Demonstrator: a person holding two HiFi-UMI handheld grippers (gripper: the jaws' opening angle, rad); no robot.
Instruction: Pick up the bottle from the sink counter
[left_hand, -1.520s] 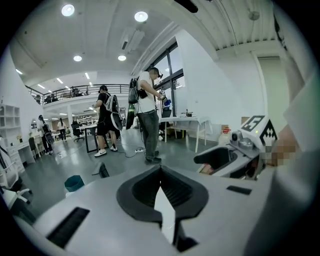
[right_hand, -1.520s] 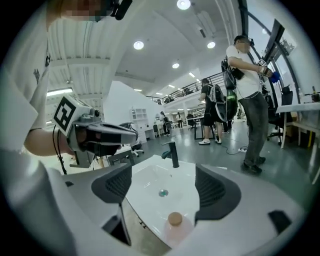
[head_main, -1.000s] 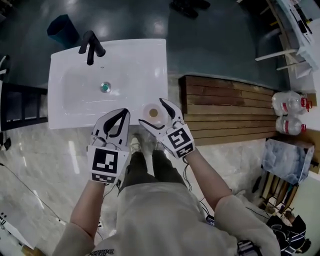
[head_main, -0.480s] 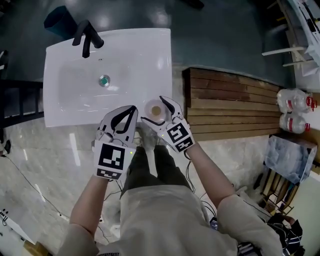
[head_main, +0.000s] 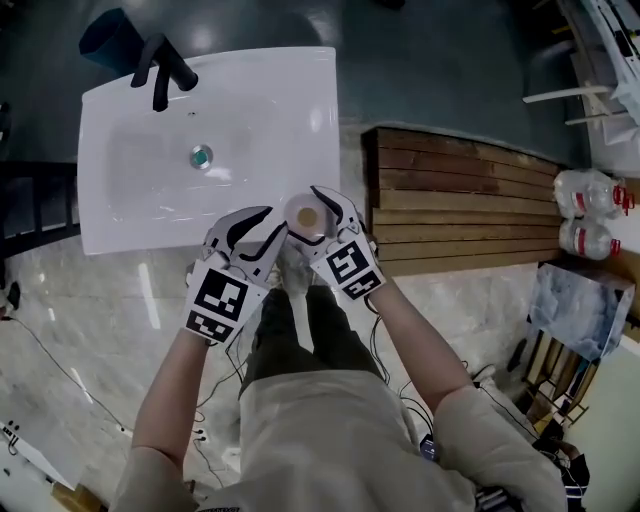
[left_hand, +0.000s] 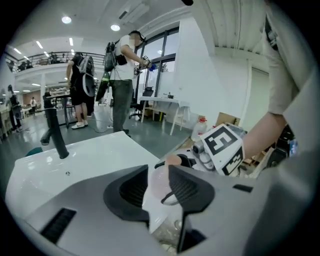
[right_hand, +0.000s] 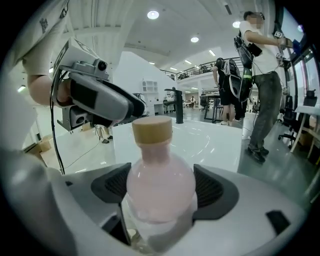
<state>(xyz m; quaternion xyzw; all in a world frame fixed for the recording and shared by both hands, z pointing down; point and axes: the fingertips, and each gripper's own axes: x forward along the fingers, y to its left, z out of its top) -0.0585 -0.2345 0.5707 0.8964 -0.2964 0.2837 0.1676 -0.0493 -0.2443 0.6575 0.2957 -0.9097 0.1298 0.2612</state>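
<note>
Bottle (head_main: 305, 214) upright at sink's (head_main: 300, 90) front right corner, clamped across its body by right gripper (right_hand: 161, 194) fingers; left gripper (left_hand: 158, 185), toward sink's front middle, fingers opening narrowly, bottle's side showing in their gap, unpressed.

The jaws of the right gripper (right_hand: 161, 192) are hiding the lower body of the pink bottle (right_hand: 159, 165), its base being cropped.

White left gripper (head_main: 274, 227), beige T-shirt (head_main: 320, 440)
</note>
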